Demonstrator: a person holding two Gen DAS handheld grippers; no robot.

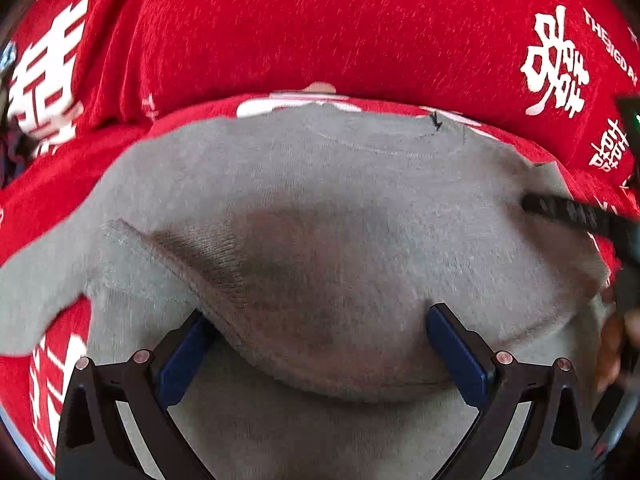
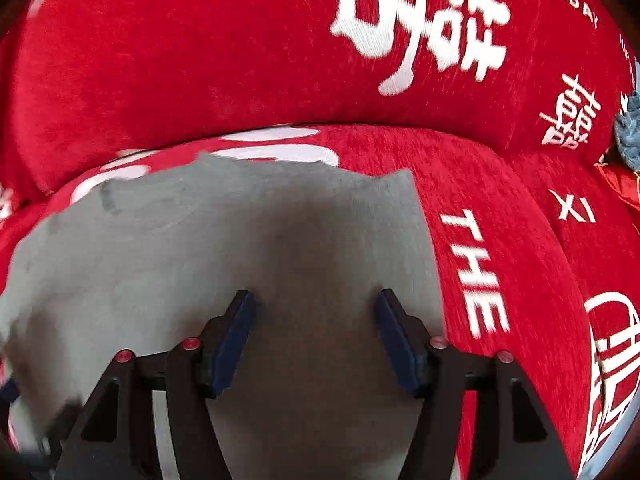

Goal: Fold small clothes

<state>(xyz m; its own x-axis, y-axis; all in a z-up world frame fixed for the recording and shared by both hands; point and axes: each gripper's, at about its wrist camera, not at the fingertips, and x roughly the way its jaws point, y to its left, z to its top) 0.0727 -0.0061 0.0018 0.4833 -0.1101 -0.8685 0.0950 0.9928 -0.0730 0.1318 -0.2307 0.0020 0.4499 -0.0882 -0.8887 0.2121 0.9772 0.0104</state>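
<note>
Blue rubbery pads line both black grippers, which hang over a soft grey knitted garment (image 1: 320, 208) spread on a red chenille sofa cover (image 1: 320, 28) printed with white characters. Left gripper (image 1: 316, 344) stands spread wide, a rounded fold of the garment with a ribbed hem bulging between its fingers, pads not pressing it. Right gripper (image 2: 314, 320) is parted too, over flat grey cloth near the garment's right edge, gripping nothing.
</note>
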